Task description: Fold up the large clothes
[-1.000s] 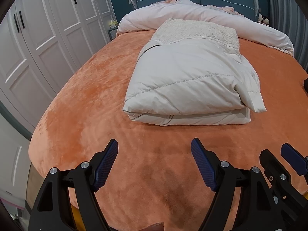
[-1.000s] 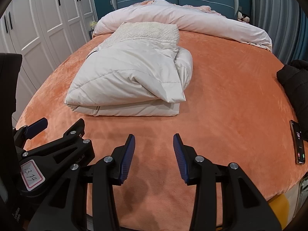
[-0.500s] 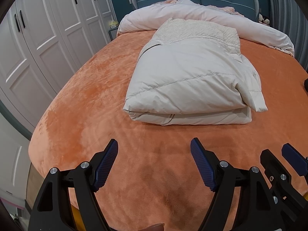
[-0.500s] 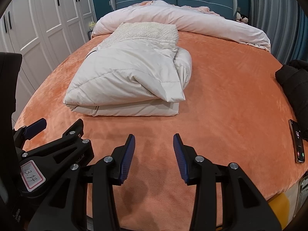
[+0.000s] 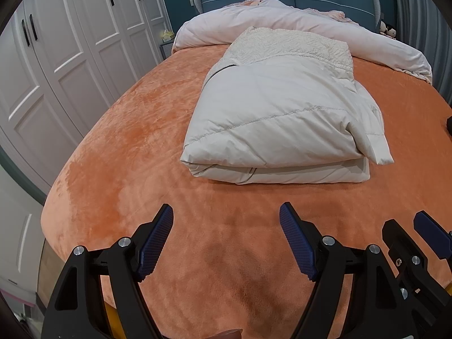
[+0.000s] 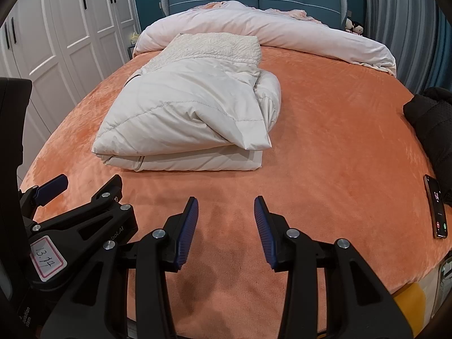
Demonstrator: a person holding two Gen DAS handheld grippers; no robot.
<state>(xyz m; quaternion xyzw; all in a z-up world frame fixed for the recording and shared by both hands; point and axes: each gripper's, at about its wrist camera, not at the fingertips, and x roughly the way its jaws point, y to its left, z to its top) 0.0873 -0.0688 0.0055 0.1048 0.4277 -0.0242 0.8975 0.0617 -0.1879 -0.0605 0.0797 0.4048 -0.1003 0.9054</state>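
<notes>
Two tools hung empty before us: the left tool spread wide, the right tool half-parted, gripping nothing. Our cream quilted puffy coat lay folded in a compact stack on the orange plush bed, apart from both; the folding looked essentially finished.
</notes>
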